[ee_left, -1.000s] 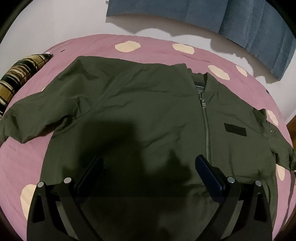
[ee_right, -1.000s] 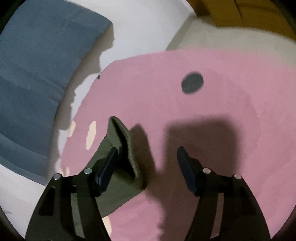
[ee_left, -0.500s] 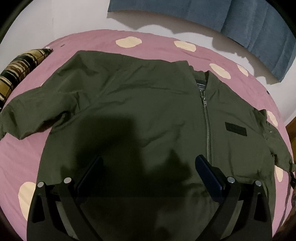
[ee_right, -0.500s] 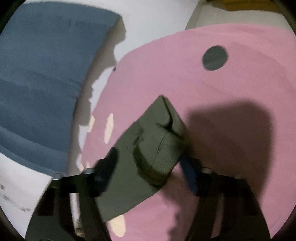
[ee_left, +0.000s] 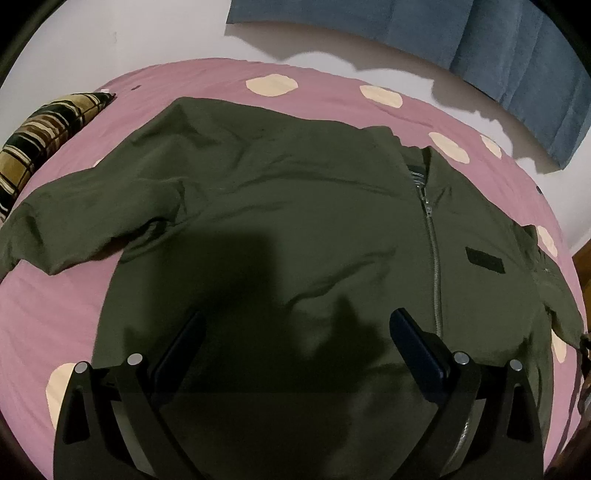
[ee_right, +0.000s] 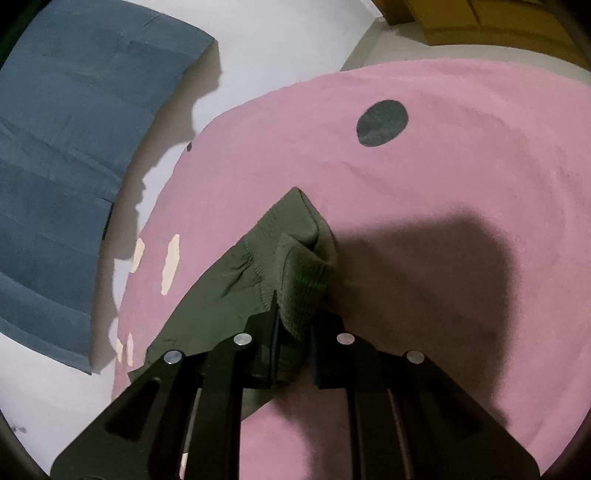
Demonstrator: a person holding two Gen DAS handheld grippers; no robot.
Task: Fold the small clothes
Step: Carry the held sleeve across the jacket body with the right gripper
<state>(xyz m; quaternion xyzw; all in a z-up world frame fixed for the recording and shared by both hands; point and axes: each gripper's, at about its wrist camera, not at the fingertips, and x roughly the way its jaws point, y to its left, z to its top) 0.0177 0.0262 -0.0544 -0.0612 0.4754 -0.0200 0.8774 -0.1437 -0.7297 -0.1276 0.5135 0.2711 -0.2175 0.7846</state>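
A small olive-green zip jacket [ee_left: 288, 229] lies spread front-up on a pink spotted bedspread [ee_left: 48, 314]. Its zipper [ee_left: 434, 258] runs down the right of centre, and its left sleeve [ee_left: 74, 225] lies out to the side. My left gripper [ee_left: 295, 332] hovers open and empty over the jacket's lower front. In the right wrist view my right gripper [ee_right: 293, 328] is shut on the ribbed cuff [ee_right: 303, 266] of the jacket's other sleeve [ee_right: 221, 295], just above the bedspread [ee_right: 443, 184].
A plaid cushion [ee_left: 40, 136] lies at the bed's far left edge. Blue curtains [ee_left: 461, 33] hang on the white wall behind the bed; they also show in the right wrist view [ee_right: 66, 129]. A brown wooden piece [ee_right: 480, 26] stands beyond the bed at the top right.
My right gripper has closed on the sleeve cuff, which was beside its open left finger a second ago. The left gripper has shifted only slightly over the jacket.
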